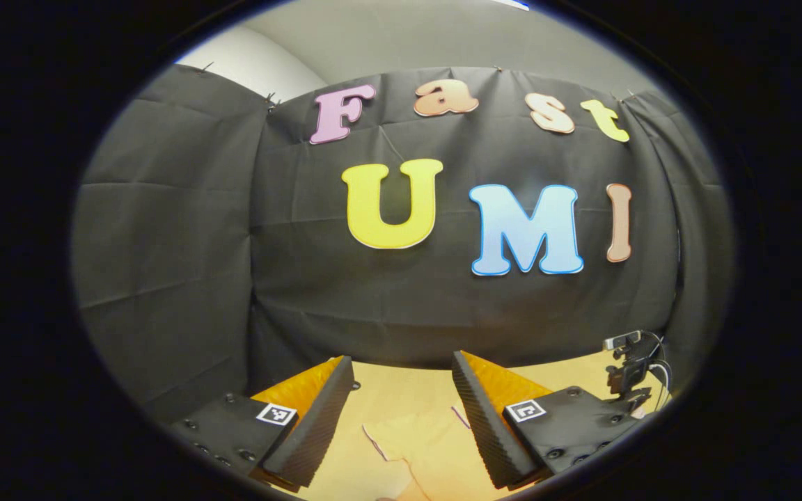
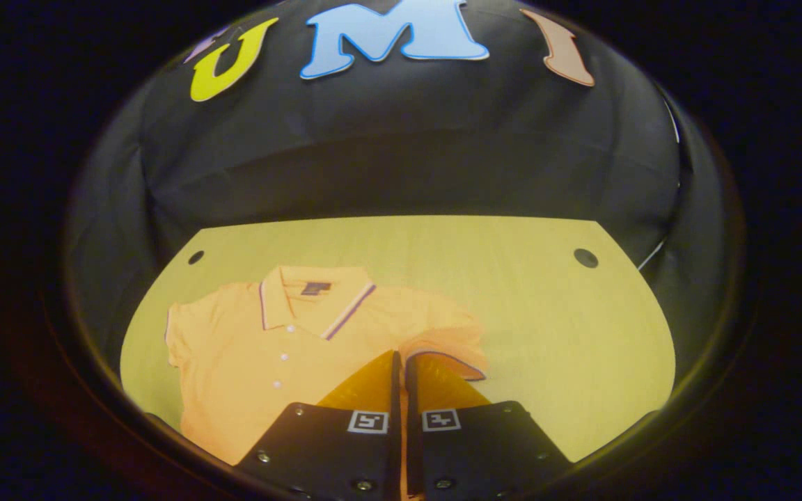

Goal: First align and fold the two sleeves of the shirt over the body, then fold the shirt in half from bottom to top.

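One shirt [image 2: 289, 348] lies flat on the table [image 2: 547, 313], front up, its collar [image 2: 314, 296] towards the booth's cloth wall [image 2: 408, 153] and its hem towards the camera, so the long axis runs from near edge to far edge of the table. It sits in the left half of the table in the right gripper view. Two sleeves show: the one on the left of the shirt [image 2: 177, 334] is spread out flat, and the one on the right [image 2: 443, 341] is bunched up with its trimmed cuff turned over, just beyond the fingertips of the right hand-held gripper [image 2: 401, 362]. That gripper's fingers stand almost together with only a thin slit between them; whether any cloth is pinched there I cannot tell. Two dark round holes mark the table's far corners, one left of the collar [image 2: 195, 257] and one well to its right [image 2: 585, 257].

The left hand-held gripper [image 1: 401, 376] is held wide apart with nothing between its fingers, above a part of the shirt [image 1: 429, 445] on the table. One small camera on a stand [image 1: 627, 369] is at the table's edge, right of this gripper.
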